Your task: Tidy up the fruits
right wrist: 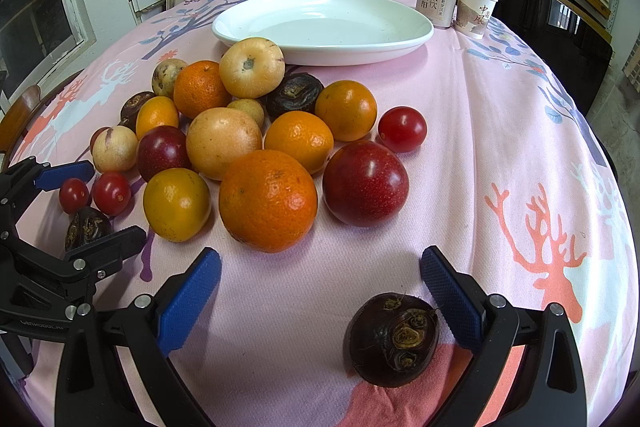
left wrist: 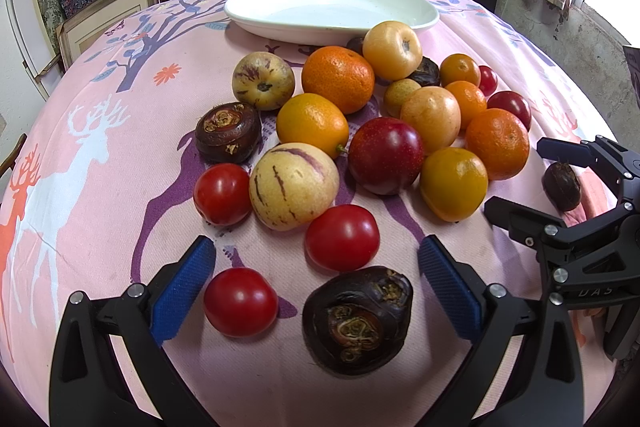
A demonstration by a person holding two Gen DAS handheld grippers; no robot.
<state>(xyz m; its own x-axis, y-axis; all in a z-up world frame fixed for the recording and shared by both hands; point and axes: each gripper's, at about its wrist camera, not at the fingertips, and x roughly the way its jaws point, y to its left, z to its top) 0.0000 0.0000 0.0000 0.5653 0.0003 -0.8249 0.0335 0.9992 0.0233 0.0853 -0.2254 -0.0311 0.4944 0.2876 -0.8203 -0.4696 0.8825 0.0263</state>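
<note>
A pile of fruit lies on the pink tablecloth: oranges point(left wrist: 338, 79) point(right wrist: 268, 200), tomatoes point(left wrist: 343, 237), striped pepino melons point(left wrist: 293, 185), red plums point(right wrist: 365, 183) and dark water chestnuts. A white oval plate point(left wrist: 332, 9) point(right wrist: 324, 23) stands empty behind the pile. My left gripper point(left wrist: 316, 283) is open, with a tomato point(left wrist: 240, 301) and a water chestnut point(left wrist: 357, 319) lying between its blue pads. My right gripper point(right wrist: 320, 291) is open, with a water chestnut point(right wrist: 393, 338) by its right pad. Each gripper also shows in the other view: right gripper point(left wrist: 516, 175), left gripper point(right wrist: 100, 203).
A drink can point(right wrist: 437, 5) and a paper cup point(right wrist: 476, 11) stand at the table's far right, behind the plate. Dark chairs, framed panels and shelves of boxes lie beyond the far edge. Bare cloth point(right wrist: 520, 115) lies to the right of the pile.
</note>
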